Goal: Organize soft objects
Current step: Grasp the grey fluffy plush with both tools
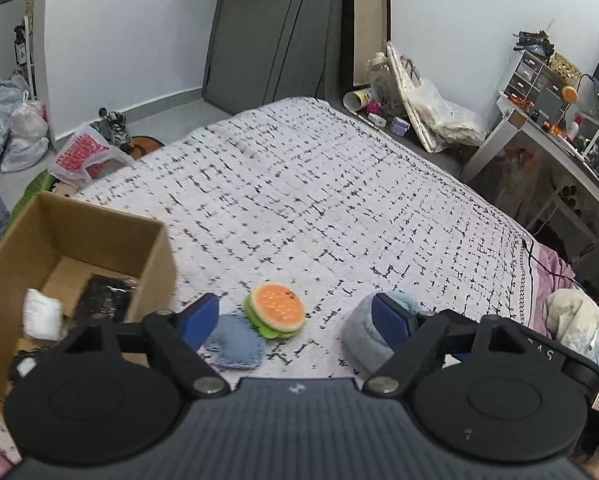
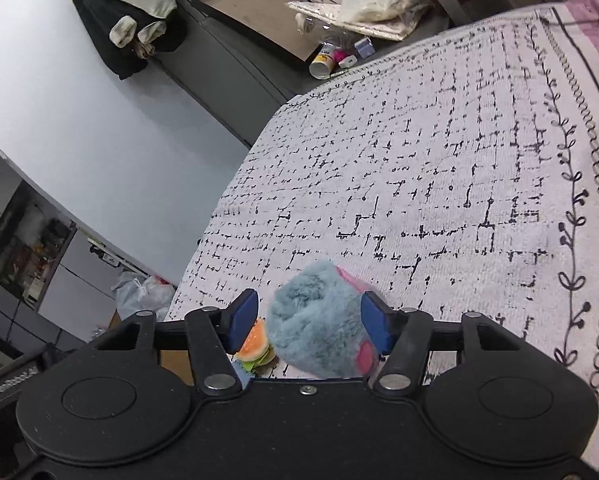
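Soft toys lie scattered on the near part of your bed (image 1: 339, 184), which wears a white cover with black dashes. Your left gripper (image 1: 295, 316) hangs over them with its blue fingers (image 1: 201, 314) spread wide and nothing between the pads; a burger plush (image 1: 277, 310) sits on the cover just ahead of the gap, touching a flat blue fuzzy pad (image 1: 235, 342) on its near left. To the left, at the bed's edge, a cardboard box (image 1: 59, 240) stands open, with a white bundle (image 1: 41, 314) and a dark item (image 1: 103, 298) inside. Your right gripper (image 2: 307, 322) straddles a fluffy blue-grey plush (image 2: 319, 320) with pink patches: the right finger touches its fur, while the left finger stands just apart from it, so the fingers are not yet clamped. In the right wrist view the burger plush (image 2: 253, 346) peeks out just left of that plush.
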{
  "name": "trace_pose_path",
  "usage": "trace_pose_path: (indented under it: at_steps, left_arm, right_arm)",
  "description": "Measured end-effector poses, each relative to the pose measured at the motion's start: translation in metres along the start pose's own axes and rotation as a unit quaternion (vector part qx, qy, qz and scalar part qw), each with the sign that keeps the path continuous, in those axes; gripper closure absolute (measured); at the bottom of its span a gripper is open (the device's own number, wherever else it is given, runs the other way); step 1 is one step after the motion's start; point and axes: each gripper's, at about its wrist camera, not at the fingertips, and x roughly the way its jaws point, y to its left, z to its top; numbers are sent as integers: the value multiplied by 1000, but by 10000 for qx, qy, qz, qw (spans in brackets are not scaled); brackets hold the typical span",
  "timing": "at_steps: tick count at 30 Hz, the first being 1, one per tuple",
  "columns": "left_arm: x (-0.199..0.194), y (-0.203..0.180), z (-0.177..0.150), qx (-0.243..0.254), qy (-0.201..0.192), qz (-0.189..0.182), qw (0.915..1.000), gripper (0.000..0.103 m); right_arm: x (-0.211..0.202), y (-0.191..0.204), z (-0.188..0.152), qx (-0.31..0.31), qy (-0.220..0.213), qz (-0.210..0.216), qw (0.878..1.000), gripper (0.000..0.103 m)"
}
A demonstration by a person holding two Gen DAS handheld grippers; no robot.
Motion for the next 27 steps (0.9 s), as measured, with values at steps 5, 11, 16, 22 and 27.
trace_pose_path:
  at_steps: [5, 11, 16, 22, 27]
  left_arm:
    - [27, -10, -1, -110, 141, -74, 9998, 37]
    - [56, -19, -5, -271, 372, -276, 9986, 55]
    - [73, -22, -10, -477, 503, -400, 9968, 67]
    - [88, -25, -15, -676, 645, -580, 9939, 71]
    - [100, -27, -26, -762, 748, -639, 9922, 72]
  right_arm:
    - [15, -14, 2, 125, 104, 12, 9999, 48]
    - [28, -27, 2, 306, 253, 53, 9992, 53]
    - [32, -34, 0, 414, 354, 89, 9985, 57]
    - [37, -38, -2, 507, 449, 161, 9976, 64]
    - [35, -40, -6, 487, 494, 116, 9975, 68]
